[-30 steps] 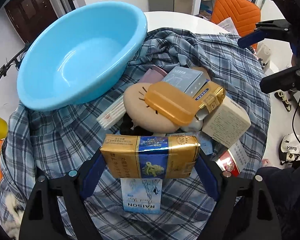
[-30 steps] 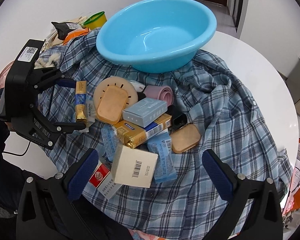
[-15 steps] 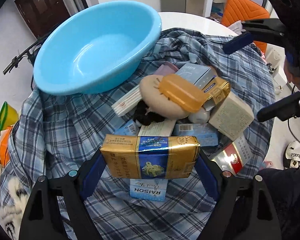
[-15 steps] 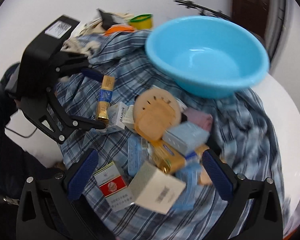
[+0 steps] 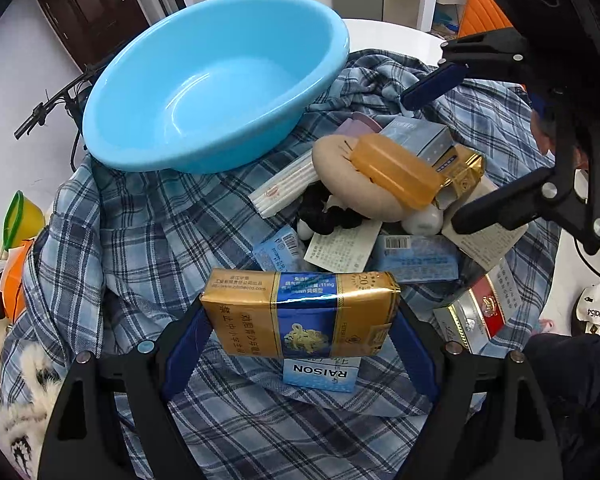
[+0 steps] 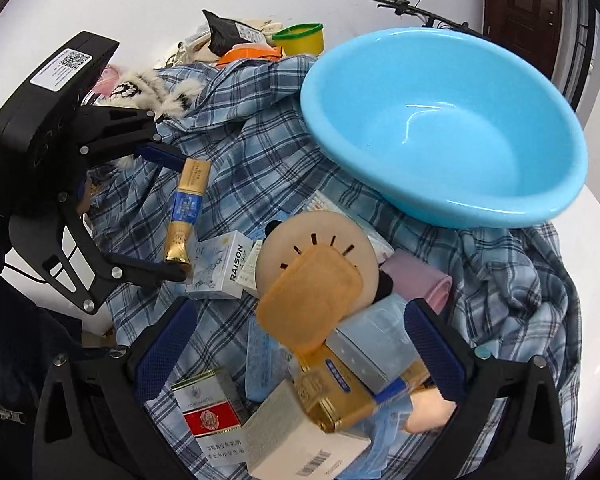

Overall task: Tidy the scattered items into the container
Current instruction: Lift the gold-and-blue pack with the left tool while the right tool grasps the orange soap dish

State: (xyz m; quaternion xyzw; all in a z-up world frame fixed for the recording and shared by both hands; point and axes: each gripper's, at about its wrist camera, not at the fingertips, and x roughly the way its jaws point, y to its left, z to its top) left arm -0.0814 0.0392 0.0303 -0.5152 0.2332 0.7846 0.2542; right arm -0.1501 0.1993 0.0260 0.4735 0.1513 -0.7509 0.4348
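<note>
Between the blue pads of the left gripper (image 5: 300, 326) a gold and blue cigarette pack (image 5: 300, 314) is clamped by its two short ends, lifted above the plaid cloth (image 5: 148, 240) and not yet over the empty blue basin (image 5: 204, 92). It looks light and fairly stiff, but its glossy wrapper may slip and the thin card could dent, so a moderate hold on the ends seems right. Lower in the pile, the right gripper (image 6: 304, 346) hangs with jaws apart over the amber case (image 6: 310, 304) and boxes, gripping nothing.
</note>
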